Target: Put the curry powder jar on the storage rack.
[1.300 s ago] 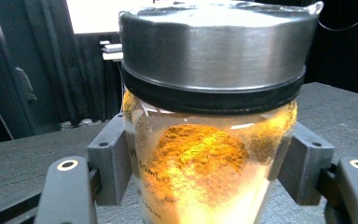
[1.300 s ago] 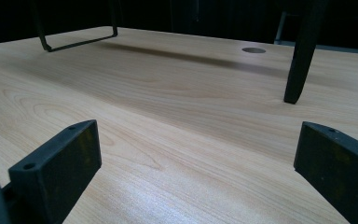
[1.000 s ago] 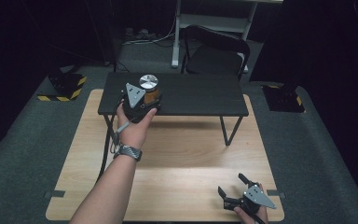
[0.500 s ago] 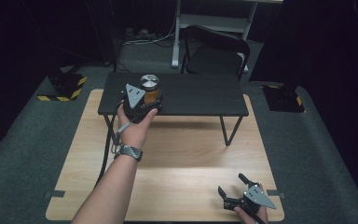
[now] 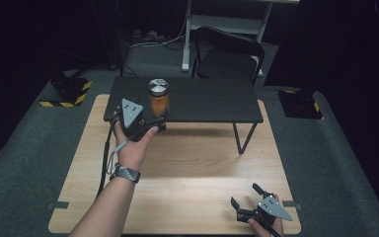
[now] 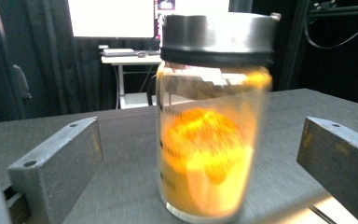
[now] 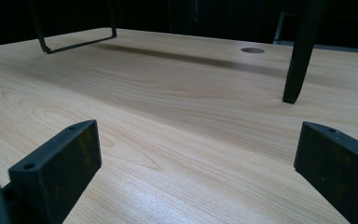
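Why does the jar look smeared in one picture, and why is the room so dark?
In the left gripper view the jar is blurred, its orange contents streaked, probably by motion. In the high view light falls on the wooden table, while the surroundings go black. In the right gripper view the near wood shows soft glare and the black stand's leg casts a shadow.

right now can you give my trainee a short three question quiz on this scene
1. True or false: the left hand-held gripper is clamped on the jar.
2. What does the jar stand on? A) the black table B) the wooden board C) the chair
3. What colour is the jar's filling?

Key:
1. False. The jaws have just been opening and stand clear of the jar between them.
2. A.
3. Orange.
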